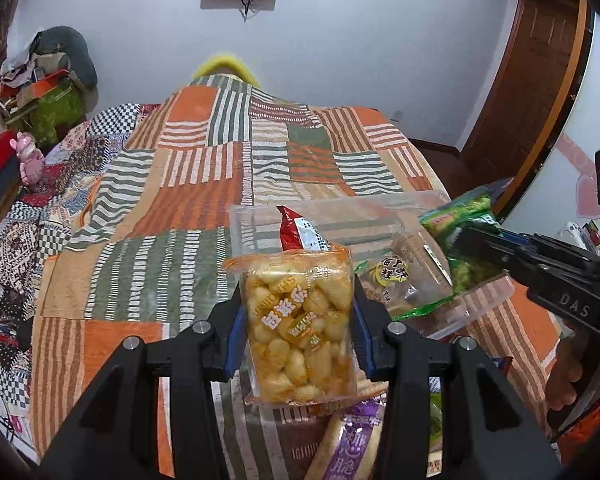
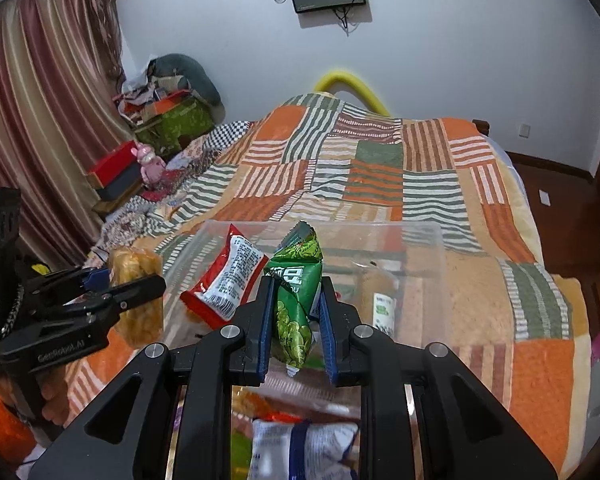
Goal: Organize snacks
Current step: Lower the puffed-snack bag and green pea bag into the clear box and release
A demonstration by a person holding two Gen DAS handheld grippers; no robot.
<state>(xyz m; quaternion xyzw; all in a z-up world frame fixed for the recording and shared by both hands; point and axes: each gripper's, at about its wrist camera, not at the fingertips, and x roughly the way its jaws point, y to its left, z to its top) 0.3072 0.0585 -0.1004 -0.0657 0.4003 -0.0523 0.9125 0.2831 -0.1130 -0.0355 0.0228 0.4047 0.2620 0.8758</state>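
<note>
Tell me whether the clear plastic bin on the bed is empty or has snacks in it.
Not empty: the clear bin holds a red packet and a clear-wrapped pastry.

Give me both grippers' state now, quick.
Left gripper: closed on the yellow puff snack bag.
Right gripper: closed on the green pea snack bag.

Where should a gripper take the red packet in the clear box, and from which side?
Take the red packet by its upper crimped edge, from above. It leans tilted in the clear box, top edge raised and free, while the walls block any sideways approach.
</note>
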